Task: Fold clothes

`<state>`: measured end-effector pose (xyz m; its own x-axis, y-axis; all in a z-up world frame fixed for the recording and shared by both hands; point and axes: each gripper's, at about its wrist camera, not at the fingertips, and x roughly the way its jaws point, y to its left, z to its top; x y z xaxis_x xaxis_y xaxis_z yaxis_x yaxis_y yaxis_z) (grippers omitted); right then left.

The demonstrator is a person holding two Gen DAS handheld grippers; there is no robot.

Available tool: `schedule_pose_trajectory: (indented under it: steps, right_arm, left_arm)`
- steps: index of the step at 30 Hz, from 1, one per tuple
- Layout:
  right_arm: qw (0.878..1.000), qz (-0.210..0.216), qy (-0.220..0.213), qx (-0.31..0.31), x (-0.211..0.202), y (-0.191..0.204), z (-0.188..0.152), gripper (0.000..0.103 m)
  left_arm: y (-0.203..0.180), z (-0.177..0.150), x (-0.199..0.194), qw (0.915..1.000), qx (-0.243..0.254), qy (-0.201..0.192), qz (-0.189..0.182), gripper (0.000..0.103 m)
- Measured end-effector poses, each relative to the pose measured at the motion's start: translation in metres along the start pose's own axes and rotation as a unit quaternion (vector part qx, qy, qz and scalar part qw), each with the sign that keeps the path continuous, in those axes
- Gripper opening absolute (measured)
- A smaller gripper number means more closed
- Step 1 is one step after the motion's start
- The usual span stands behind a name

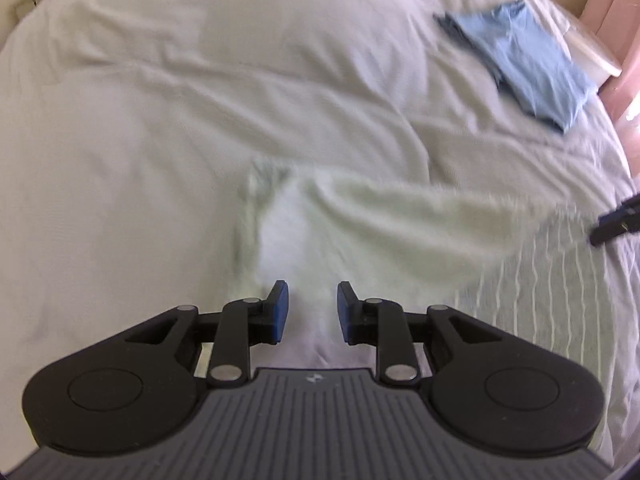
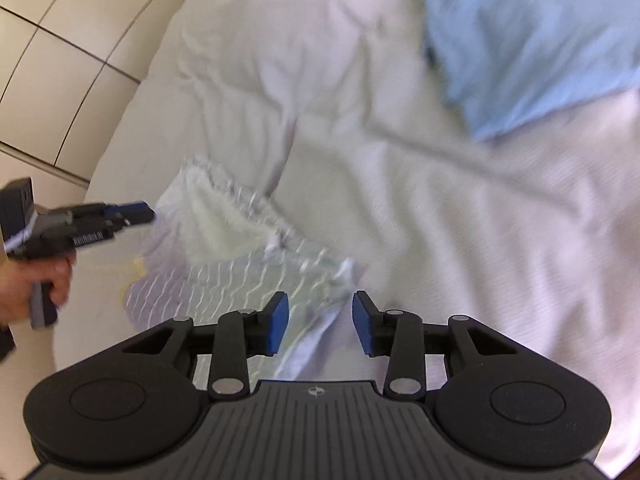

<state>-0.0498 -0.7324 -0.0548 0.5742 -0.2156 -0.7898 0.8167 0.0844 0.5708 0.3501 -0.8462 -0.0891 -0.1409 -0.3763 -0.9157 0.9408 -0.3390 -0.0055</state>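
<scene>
Bed [image 1: 160, 120], covered by a pale, creased sheet, fills both views.

Striped garment [image 2: 224, 276]: pale, with thin wavy white lines; lies crumpled on the sheet at the near edge of the bed. Its plain pale-green inner side [image 1: 380, 224] is turned up over part of it; the striped face [image 1: 540, 280] shows to the right in the left wrist view. Picture blurred here, so the kind of garment cannot be told.

Blue garment [image 1: 520, 60]: folded, flat on the sheet, well apart from the striped one, toward the far right of the bed; a darker edge shows under its left side.

Left gripper [image 1: 308, 314]: pointing steeply down over the pale inner side; jaws narrowly parted, blue pads clear of the cloth, nothing gripped. Seen from the side in the right wrist view [image 2: 136, 212], tips just beside the garment's left edge, carried by a hand [image 2: 36, 280].

Right gripper [image 2: 320, 322]: jaws parted somewhat wider; a crumpled fold of the striped garment lies below and between them, pads not pressing on it. Its tip [image 1: 616, 220] shows at the right edge of the left wrist view.

Tiled floor [image 2: 60, 60]: left of the bed
</scene>
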Motion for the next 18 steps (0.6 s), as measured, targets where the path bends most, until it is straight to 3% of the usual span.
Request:
schedule_pose_trajectory:
  steps: [1,2,7,11,15,18]
  right_arm:
    - [1.000,-0.010,0.003,-0.001,0.006,0.002,0.002,0.015]
    - [1.000,-0.021,0.007,-0.002,0.011,0.004,0.004,0.004]
    - [0.994,-0.020,-0.018,-0.106,0.010,0.029,0.012,0.002]
    - [0.997,-0.033,-0.007,-0.076,0.022,0.004,0.010,0.002]
    - [0.996,-0.046,-0.024,-0.073,0.013,-0.001,0.005,0.020]
    - [0.996,-0.057,-0.038,-0.052,0.000,-0.004,0.000,0.021]
  left_arm:
    - [-0.002,-0.004,0.004,1.0000,-0.004,0.002,0.006,0.022]
    - [-0.001,-0.007,0.006,0.9998,-0.009,0.002,0.015,0.022]
    - [0.006,-0.017,0.017,0.9983,-0.040,0.003,0.041,0.021]
    - [0.010,-0.018,0.018,0.9980,-0.043,0.004,0.047,0.018]
    - [0.019,-0.022,0.009,0.9961,-0.055,0.001,0.069,0.018]
    - [0.030,-0.031,-0.006,0.9929,-0.076,-0.004,0.091,0.018]
